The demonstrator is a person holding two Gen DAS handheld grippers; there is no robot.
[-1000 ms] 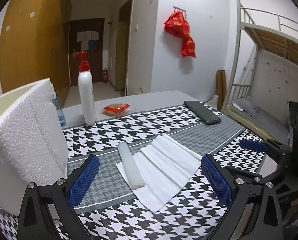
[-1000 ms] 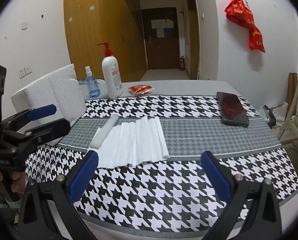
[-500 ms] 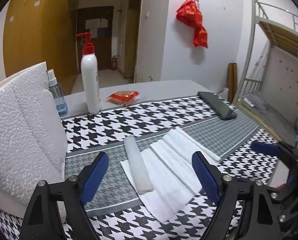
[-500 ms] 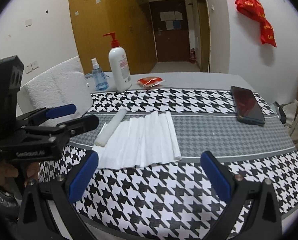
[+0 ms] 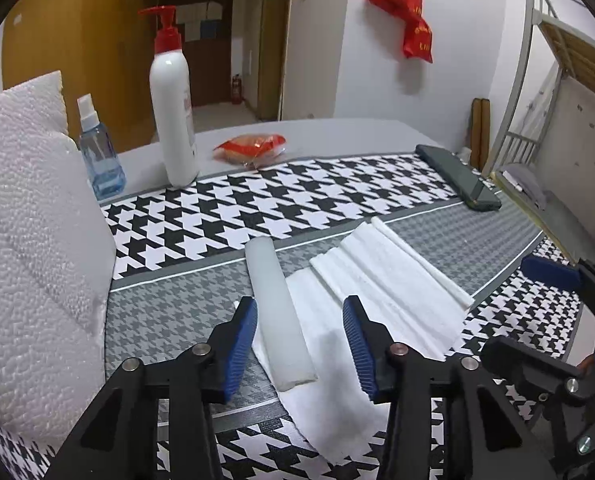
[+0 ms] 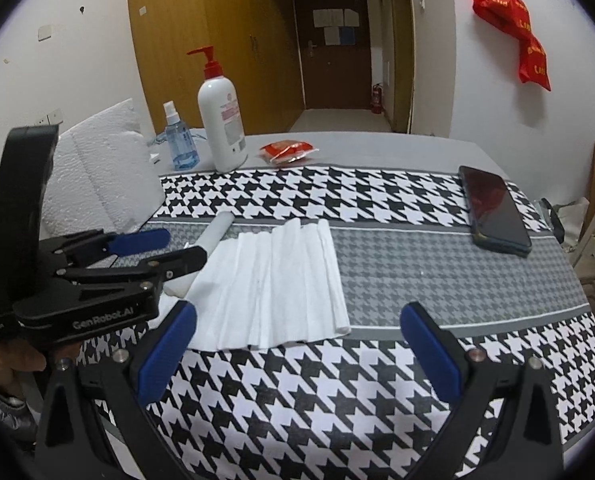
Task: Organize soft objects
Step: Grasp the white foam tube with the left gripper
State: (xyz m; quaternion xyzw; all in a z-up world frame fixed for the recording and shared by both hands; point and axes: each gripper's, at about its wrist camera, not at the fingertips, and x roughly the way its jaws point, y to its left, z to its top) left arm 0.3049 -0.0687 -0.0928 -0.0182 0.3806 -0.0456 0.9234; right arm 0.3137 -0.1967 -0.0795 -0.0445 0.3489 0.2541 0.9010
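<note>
Now the pale white rolled-up cloth cylinder [image 5: 277,316] lies on the left edge of the flat, pleated white towel [image 5: 381,304], both on the black-and-white houndstooth table cover [image 5: 297,196]. The left gripper [image 5: 299,346] straddles the roll's near end, its 2 blue pads partly open, one either side and neither clearly touching (close, but no squeeze that I can see). Risk from here, as I judge it: closing low would pinch the towel sheet under the roll and drag both along. A soft roll could also flatten or unwind if gripped only at its tip. The right gripper [image 6: 297,348] hovers wide open over bare cover near the towel's front edge, holding nothing. To the left, the white embossed paper-towel pack [image 5: 29,248] crowds any sideways swing.
</note>
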